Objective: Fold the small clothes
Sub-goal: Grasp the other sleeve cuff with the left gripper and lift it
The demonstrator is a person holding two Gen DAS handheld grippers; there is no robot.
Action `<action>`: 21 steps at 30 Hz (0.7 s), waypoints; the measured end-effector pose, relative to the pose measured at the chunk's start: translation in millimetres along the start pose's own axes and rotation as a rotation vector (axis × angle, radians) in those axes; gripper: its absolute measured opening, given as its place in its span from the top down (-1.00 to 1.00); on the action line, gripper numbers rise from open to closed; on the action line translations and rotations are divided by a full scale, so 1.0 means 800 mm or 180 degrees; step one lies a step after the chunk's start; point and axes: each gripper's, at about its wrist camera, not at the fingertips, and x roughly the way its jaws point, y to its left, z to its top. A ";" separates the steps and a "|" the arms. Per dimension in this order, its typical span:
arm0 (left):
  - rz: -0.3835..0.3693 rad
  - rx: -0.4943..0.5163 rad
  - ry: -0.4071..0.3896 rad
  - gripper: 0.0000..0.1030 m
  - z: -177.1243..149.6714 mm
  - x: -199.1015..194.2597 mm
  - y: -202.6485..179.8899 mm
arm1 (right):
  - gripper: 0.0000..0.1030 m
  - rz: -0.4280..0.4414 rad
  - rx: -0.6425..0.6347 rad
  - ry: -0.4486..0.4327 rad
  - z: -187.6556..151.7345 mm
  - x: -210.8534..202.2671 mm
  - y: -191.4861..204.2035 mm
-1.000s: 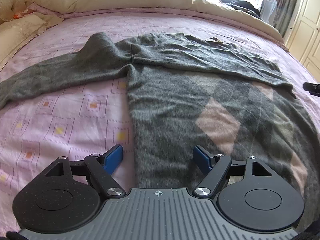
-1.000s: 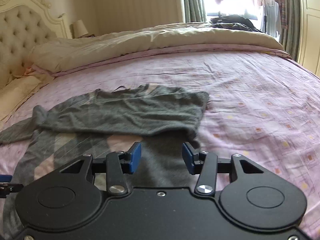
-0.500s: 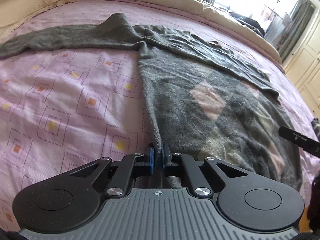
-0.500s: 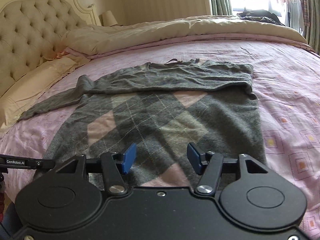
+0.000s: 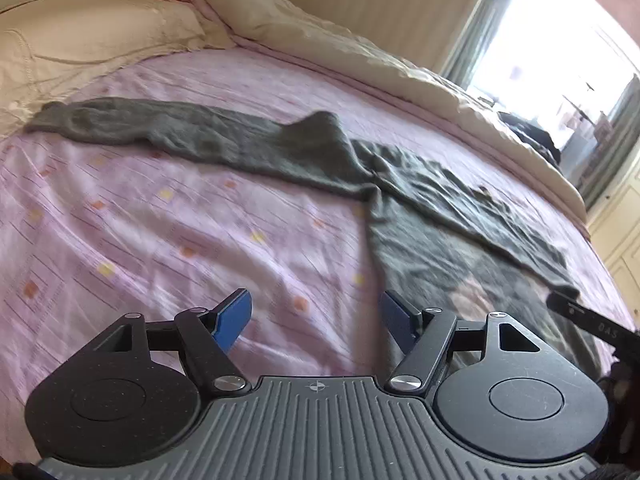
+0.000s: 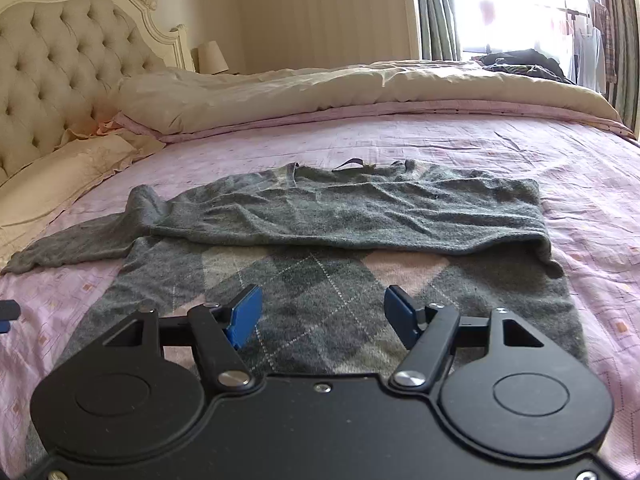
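Note:
A grey argyle sweater (image 6: 320, 280) lies flat on the pink bedspread (image 6: 560, 160). Its right sleeve is folded across the chest (image 6: 360, 212). Its left sleeve (image 5: 180, 132) stretches out to the left over the sheet and also shows in the right wrist view (image 6: 72, 248). My left gripper (image 5: 316, 316) is open and empty above the sheet, just left of the sweater's side edge (image 5: 372, 240). My right gripper (image 6: 322, 316) is open and empty above the sweater's lower body.
A cream duvet (image 6: 340, 88) is bunched along the far side of the bed. Pillows (image 5: 80, 48) and a tufted headboard (image 6: 52, 64) stand to the left. Dark clothes (image 6: 520, 64) lie at the far right by the window. The right gripper's tip shows in the left wrist view (image 5: 580, 316).
My left gripper was shut at the sweater's lower edge half a second ago; now it is open and has swung left toward the outstretched sleeve. My right gripper has opened wider and moved closer.

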 end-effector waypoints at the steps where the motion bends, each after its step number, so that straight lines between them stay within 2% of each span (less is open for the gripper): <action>1: 0.0058 -0.0061 -0.0055 -0.39 0.010 -0.001 0.012 | -0.38 -0.0011 0.0004 0.0002 0.000 0.005 0.001; 6: 0.0380 -0.0333 -0.0281 -0.46 0.056 0.005 0.075 | -0.39 -0.0037 -0.0061 0.0008 -0.008 0.019 0.012; 12: 0.0705 -0.0753 -0.0383 -0.46 0.106 0.021 0.159 | -0.40 -0.0109 -0.0247 0.0011 -0.031 0.030 0.027; 16: 0.0808 -0.0970 -0.0423 -0.46 0.131 0.036 0.199 | -0.49 -0.0122 -0.0325 0.0025 -0.031 0.032 0.031; 21: 0.0836 -0.1206 -0.0386 -0.46 0.150 0.065 0.231 | -0.52 -0.0155 -0.0365 0.0072 -0.032 0.037 0.034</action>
